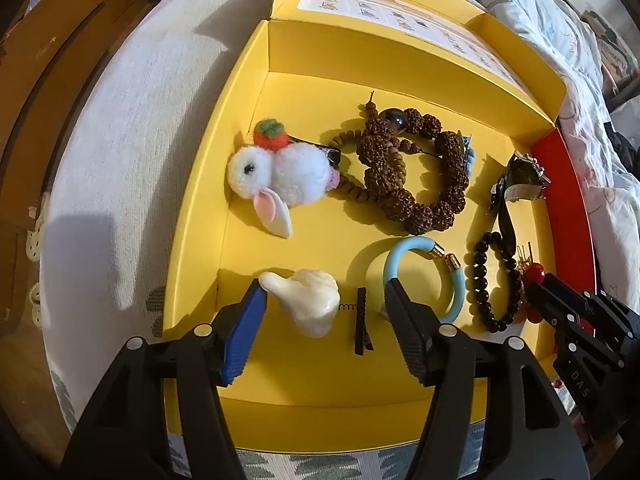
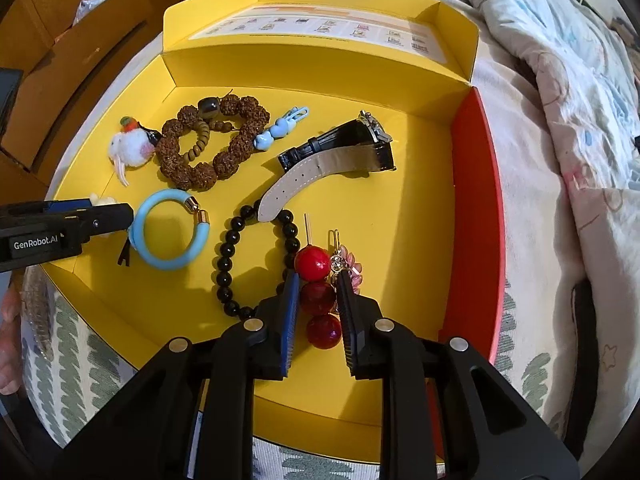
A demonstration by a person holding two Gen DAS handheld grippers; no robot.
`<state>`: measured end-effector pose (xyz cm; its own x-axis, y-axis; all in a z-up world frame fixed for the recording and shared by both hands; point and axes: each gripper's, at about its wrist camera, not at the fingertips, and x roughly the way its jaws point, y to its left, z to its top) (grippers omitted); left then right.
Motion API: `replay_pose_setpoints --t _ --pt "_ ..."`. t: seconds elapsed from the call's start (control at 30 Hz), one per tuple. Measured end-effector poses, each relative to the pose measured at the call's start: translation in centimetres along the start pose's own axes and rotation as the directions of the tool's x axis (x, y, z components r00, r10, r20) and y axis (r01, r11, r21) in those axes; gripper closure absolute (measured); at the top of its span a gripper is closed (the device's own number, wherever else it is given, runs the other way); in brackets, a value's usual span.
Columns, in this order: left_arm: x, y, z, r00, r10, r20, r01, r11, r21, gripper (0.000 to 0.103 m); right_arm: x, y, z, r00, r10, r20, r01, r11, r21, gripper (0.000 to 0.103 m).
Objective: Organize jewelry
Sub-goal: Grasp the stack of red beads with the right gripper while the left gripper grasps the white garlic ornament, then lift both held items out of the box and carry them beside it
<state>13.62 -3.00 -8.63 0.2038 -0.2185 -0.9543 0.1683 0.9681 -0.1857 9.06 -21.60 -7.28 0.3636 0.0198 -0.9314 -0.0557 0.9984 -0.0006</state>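
An open yellow box (image 1: 192, 240) holds the jewelry. My left gripper (image 1: 325, 286) stands open at the box's near left. A cream figure hair clip (image 1: 308, 300) and its black clasp (image 1: 362, 324) lie between the fingers; the blue pad's tip touches the cream figure. My right gripper (image 2: 316, 278) is shut on a hairpin of three red beads (image 2: 318, 298), its pads against the middle bead. A pink crystal clip (image 2: 350, 268) lies just right of it. In the left wrist view the right gripper (image 1: 536, 292) is at the box's right side.
Also in the box are a white pom-pom rabbit clip (image 1: 276, 176), a brown seed bracelet (image 1: 412, 172), a blue bangle (image 1: 424, 276), a black bead bracelet (image 2: 232, 264), a black-strap watch (image 2: 344, 148) and a light-blue rabbit clip (image 2: 280, 130). Quilted bedding (image 2: 560, 120) lies to the right.
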Motion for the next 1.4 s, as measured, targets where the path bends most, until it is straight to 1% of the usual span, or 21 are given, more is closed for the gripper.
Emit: replay_pose_setpoints --t 0.1,0.27,0.33,0.47,0.5,0.53,0.57,0.63,0.67,0.73,0.8,0.97,1.13,1.4 --pt "0.0 -0.1 -0.1 1.000 0.012 0.009 -0.012 1.000 0.005 0.040 0.1 0.3 -0.1 1.000 -0.012 0.000 0.012 1.000 -0.015 0.078" --pt "0.2 -0.3 0.0 1.000 0.016 0.012 -0.016 1.000 0.009 0.037 0.2 0.7 -0.1 1.000 -0.029 0.000 0.029 0.999 -0.027 0.077" --pt "0.3 -0.6 0.0 1.000 0.023 0.015 -0.023 1.000 0.015 0.035 0.2 1.0 -0.2 0.999 -0.048 0.003 0.048 0.998 -0.042 0.077" --pt "0.5 -0.8 0.2 0.999 0.038 0.024 -0.038 0.999 0.010 0.035 0.4 1.9 -0.4 0.996 -0.094 0.004 0.094 0.993 -0.070 0.078" --pt "0.5 -0.9 0.1 0.999 0.042 0.027 -0.042 0.999 0.015 0.038 0.4 1.9 -0.3 0.996 -0.092 0.003 0.092 0.993 -0.067 0.080" --pt "0.7 -1.0 0.1 0.999 0.049 0.024 -0.049 0.999 0.022 0.044 0.4 1.8 -0.3 0.996 -0.087 0.003 0.087 0.994 -0.062 0.081" --pt "0.8 -1.1 0.1 0.996 0.080 0.023 -0.081 0.996 0.027 0.048 0.4 1.7 -0.3 0.997 -0.077 -0.001 0.076 0.996 -0.052 0.082" --pt "0.7 -0.5 0.1 0.993 0.111 0.031 -0.112 0.993 0.022 0.064 0.3 1.5 -0.3 0.998 -0.067 -0.005 0.067 0.997 -0.046 0.082" --pt "0.6 -0.3 0.2 0.993 0.114 0.032 -0.115 0.993 0.015 0.066 0.3 1.2 -0.3 0.999 -0.054 -0.007 0.054 0.998 -0.037 0.083" --pt "0.4 0.2 0.4 0.996 0.081 0.027 -0.081 0.997 -0.001 0.065 0.1 0.7 -0.3 1.000 -0.031 -0.004 0.031 0.999 -0.013 0.083" --pt "0.2 0.5 0.6 0.998 0.058 0.028 -0.057 0.998 -0.010 0.065 -0.3 0.1 -0.2 1.000 -0.025 0.003 0.025 1.000 0.002 0.083" --pt "0.0 0.8 0.9 0.999 0.043 0.029 -0.042 0.999 -0.016 0.065 -1.2 -1.0 -0.1 1.000 0.010 0.025 -0.011 0.999 0.041 0.083" --pt "-1.1 1.6 0.7 1.000 -0.004 0.028 0.005 0.999 -0.039 0.065 -2.1 -1.5 -0.1 0.998 0.028 0.048 -0.031 0.998 0.060 0.083" --pt "-2.8 1.5 0.4 0.997 -0.019 0.070 0.021 0.999 -0.039 0.065 -4.2 -2.5 -0.1 0.992 0.066 0.105 -0.075 0.993 0.090 0.083"
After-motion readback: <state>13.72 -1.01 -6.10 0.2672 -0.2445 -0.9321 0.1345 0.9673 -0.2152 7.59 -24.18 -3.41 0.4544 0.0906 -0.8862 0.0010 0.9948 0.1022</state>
